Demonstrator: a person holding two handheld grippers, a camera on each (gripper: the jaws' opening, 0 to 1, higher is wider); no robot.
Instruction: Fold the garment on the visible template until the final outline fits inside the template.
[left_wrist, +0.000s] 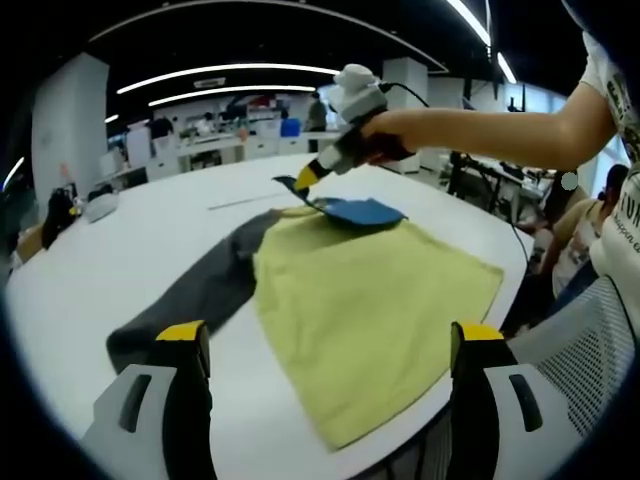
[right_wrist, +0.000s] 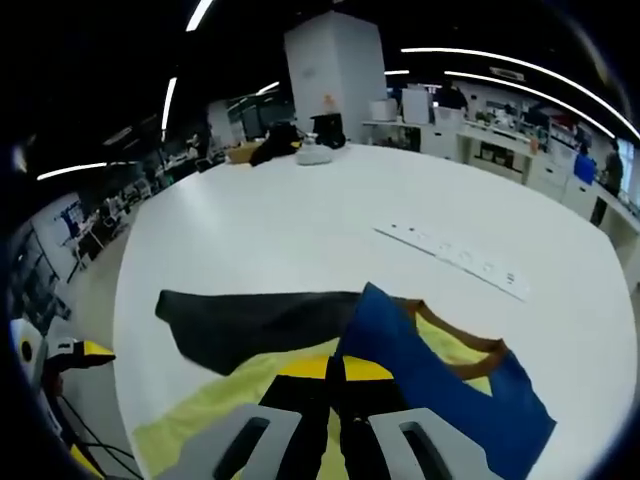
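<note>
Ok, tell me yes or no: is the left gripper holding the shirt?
No, the left gripper is open above the yellow shirt, its jaws spread apart with nothing between them.

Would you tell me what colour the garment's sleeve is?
Dark grey sleeve, clearest in the left gripper view.

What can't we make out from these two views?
- Template: no outline to be made out in either view; the garment may cover it.
- Garment's near hem: cut off by the bottom edge, left gripper view.
- Right claw grip: shut on the blue collar flap, the pinched edge hidden by its jaws.
- Strip on the table: markings too small to read, right gripper view.
</note>
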